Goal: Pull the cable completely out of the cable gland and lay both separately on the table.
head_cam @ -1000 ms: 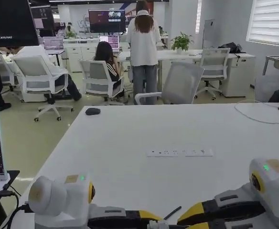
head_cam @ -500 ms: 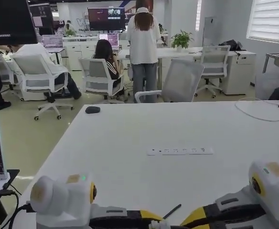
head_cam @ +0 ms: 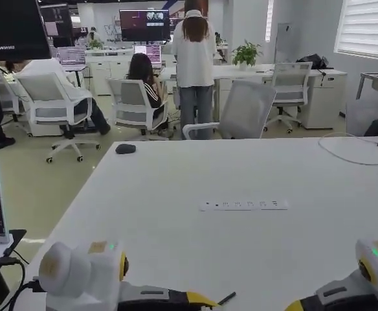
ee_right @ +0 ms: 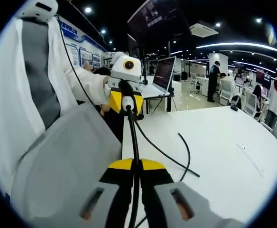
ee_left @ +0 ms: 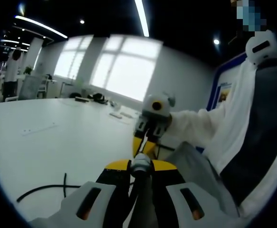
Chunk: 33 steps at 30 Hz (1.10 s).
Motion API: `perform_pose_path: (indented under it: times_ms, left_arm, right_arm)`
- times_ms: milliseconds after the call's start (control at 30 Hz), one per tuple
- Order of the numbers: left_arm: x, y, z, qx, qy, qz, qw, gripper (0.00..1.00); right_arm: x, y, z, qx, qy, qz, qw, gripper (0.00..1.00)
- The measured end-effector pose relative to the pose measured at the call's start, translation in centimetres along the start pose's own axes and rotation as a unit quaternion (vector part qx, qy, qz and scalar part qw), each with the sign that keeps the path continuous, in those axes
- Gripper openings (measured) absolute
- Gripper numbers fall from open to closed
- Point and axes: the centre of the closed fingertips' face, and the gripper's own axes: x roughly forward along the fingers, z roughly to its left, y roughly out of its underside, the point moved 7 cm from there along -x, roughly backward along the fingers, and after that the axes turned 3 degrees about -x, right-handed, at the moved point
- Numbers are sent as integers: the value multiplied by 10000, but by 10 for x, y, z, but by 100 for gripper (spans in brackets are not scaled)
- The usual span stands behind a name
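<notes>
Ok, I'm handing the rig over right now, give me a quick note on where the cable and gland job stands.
Left tool: shut on the cable gland.
Right tool: shut on the cable, facing the left one.
The cable runs from the right tool into the gland; its other length trails out onto the table.
Done: both parts gripped.
Left: pull the cable fully out, it seems not yet free, then lay both apart on the table.

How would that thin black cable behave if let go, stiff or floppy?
Probably floppy: the cable trails in loose curves on the table. It looks thin, so it is likely light. Between the right gripper and the cable gland it runs straight, seemingly only because it is pulled taut.
</notes>
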Motion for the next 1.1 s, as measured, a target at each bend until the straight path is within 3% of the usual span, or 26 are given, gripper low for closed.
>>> perform_pose_path:
  times_ms: [367, 600, 833, 933, 1100]
  left_arm:
    - [-6, -2, -1, -101, -56, -163, 9998, 17]
    - [-4, -4, -5, -114, -19, -199, 9997, 17]
    - [-4, -10, -10, -138, -3, -436, 9990, 17]
    - [-3, -11, -13, -144, 39, -449, 9989, 17]
    - [2, -10, -21, -59, 108, -355, 9993, 17]
  right_arm:
    - [-17, 28, 0, 333, 264, 193, 9989, 3]
    - [-19, 26, 3, 372, 396, 242, 9982, 3]
    - [-27, 10, 6, 236, 873, 368, 9952, 6]
    - [-31, -5, 11, 142, 1094, 133, 9938, 12]
    - [-29, -32, 24, -22, 989, -267, 9947, 18]
